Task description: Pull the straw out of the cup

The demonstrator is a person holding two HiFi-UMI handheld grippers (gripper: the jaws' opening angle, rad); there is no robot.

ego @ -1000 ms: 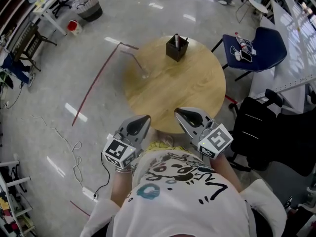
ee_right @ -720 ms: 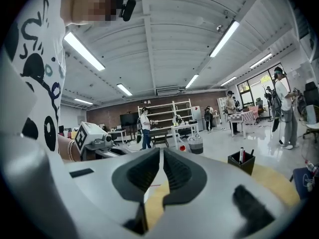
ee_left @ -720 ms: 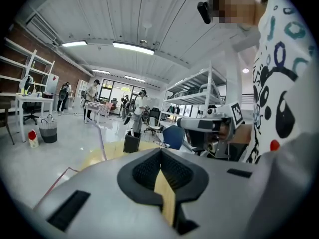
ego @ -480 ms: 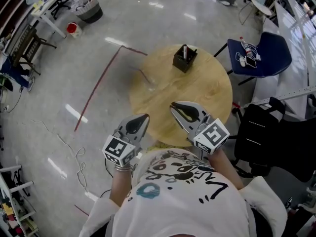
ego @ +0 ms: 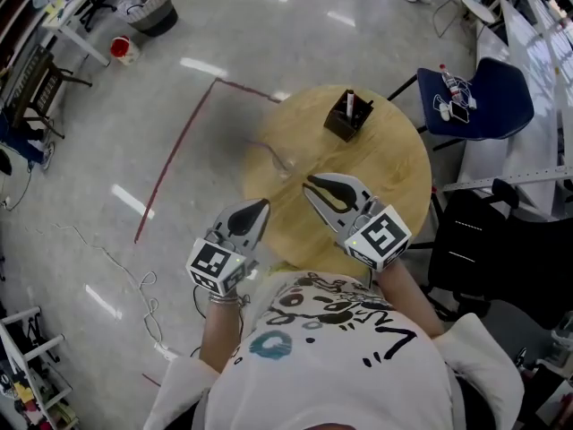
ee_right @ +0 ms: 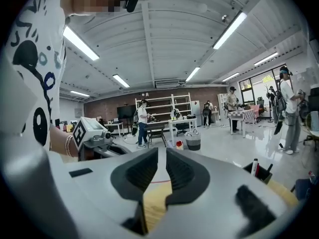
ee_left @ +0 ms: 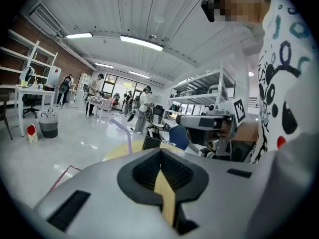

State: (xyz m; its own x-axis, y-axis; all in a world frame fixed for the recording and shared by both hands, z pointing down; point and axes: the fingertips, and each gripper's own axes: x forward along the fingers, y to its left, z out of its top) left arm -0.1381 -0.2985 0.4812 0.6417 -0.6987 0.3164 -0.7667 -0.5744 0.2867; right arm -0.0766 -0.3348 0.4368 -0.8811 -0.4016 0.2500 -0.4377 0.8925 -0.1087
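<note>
A thin purple bent straw [ego: 267,153] leans out of a clear cup [ego: 286,169] on the left part of the round wooden table [ego: 385,164]; the cup is hard to make out. In the left gripper view the straw [ee_left: 124,132] rises above the jaws and the cup is hidden behind them. My left gripper [ego: 261,206] is shut and empty at the table's near-left edge, short of the cup. My right gripper [ego: 311,183] hovers over the table to the right of the cup, jaws slightly open and empty. Both show in their own views, left gripper [ee_left: 160,151] and right gripper [ee_right: 162,153].
A black pen holder [ego: 349,119] with markers stands at the far side of the table, and shows as the pen holder [ee_right: 259,172] in the right gripper view. A blue chair [ego: 488,97] and a black chair [ego: 488,240] stand to the right. Red tape [ego: 175,164] crosses the floor on the left.
Both grippers have come forward toward the table. The right one now reaches over the tabletop near the cup; the left stays at the near edge.
</note>
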